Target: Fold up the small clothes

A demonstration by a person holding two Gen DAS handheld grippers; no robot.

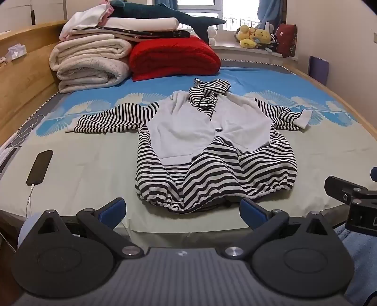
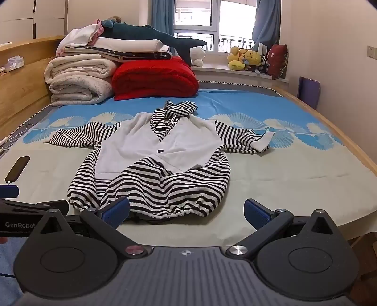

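Top: spread flat on bed, sleeves out
Left gripper: fingers apart, near hem
Phone: left of top

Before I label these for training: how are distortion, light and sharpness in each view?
Left wrist view: strong fisheye bending of the bed edges, dark corners, striped garment sharp, window bright. Right wrist view: same curvature, window partly washed out, garment evenly lit, soft shadows. Both grippers open, in focus.
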